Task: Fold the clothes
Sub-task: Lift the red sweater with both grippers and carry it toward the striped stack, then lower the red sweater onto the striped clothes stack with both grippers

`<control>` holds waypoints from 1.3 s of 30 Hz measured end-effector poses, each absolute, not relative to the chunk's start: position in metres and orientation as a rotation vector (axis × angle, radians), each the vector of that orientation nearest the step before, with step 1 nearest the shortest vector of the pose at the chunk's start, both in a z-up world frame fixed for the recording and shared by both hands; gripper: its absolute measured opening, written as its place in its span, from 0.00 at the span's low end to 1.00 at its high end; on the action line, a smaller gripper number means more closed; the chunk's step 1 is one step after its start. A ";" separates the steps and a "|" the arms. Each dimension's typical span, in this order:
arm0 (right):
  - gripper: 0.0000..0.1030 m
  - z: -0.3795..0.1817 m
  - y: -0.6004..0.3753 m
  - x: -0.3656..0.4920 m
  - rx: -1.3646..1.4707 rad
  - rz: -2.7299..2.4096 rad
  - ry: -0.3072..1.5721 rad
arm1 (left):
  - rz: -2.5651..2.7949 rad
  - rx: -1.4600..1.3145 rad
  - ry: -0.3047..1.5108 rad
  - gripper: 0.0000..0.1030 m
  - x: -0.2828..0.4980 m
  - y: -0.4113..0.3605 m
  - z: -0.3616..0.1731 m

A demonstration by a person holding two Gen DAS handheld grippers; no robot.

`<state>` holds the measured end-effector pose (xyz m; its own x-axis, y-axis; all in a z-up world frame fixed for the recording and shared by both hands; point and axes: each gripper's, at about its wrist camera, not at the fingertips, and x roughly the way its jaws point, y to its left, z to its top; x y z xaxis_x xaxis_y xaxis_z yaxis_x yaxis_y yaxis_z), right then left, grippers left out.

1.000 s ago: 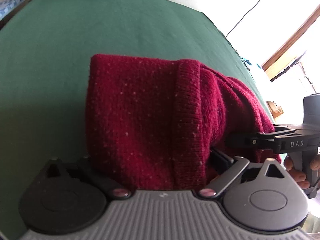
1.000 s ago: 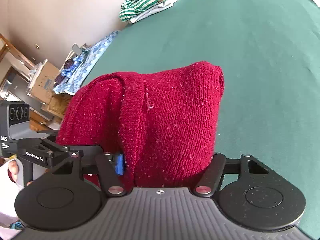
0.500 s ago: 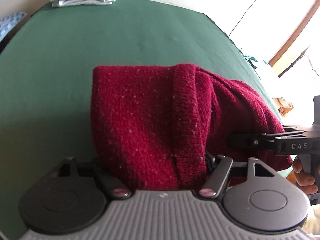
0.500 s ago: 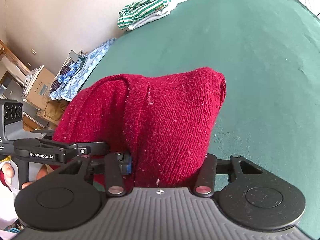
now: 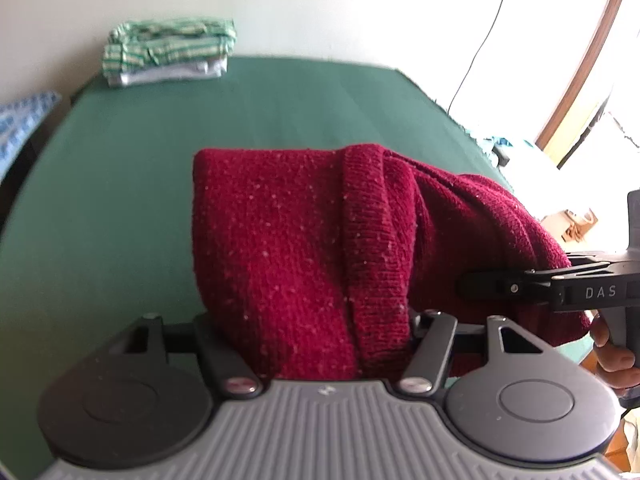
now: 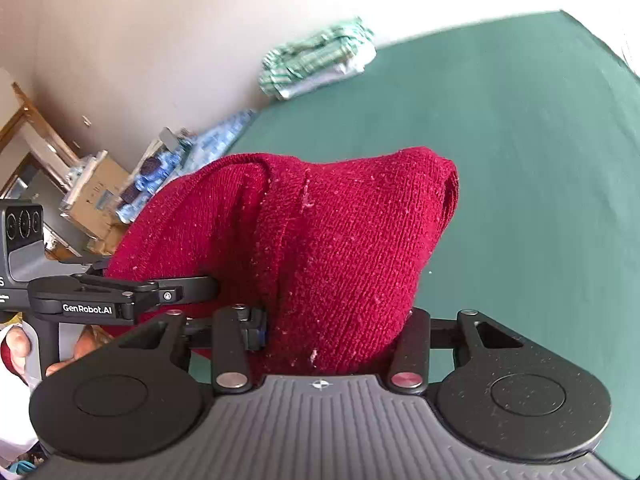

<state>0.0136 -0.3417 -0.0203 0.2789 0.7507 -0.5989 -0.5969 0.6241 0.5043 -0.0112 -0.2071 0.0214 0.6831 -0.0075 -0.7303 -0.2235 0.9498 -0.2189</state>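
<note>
Red knit sweater (image 5: 280, 240) bunched between both closing jaws

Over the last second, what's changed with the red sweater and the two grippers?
Both grippers, left gripper and right gripper, are closing on the red sweater and have lifted its near edge. The folded striped pile and green table stayed put.
</note>
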 end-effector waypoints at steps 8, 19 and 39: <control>0.45 0.061 -0.314 0.047 0.229 1.038 0.811 | 0.154 -0.229 0.705 0.62 -0.013 -0.173 0.127; 0.45 0.198 -0.194 0.156 0.218 1.052 0.603 | 0.214 -0.011 0.506 0.64 0.073 -0.048 0.259; 0.45 0.093 0.014 0.350 0.139 0.838 0.616 | 0.193 -0.006 0.549 0.65 0.285 0.183 0.123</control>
<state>0.3503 0.0140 0.0928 0.5070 0.7312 -0.4564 -0.6533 0.6714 0.3498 0.2847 0.1829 0.1229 0.8355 0.1802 -0.5192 -0.1836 0.9820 0.0454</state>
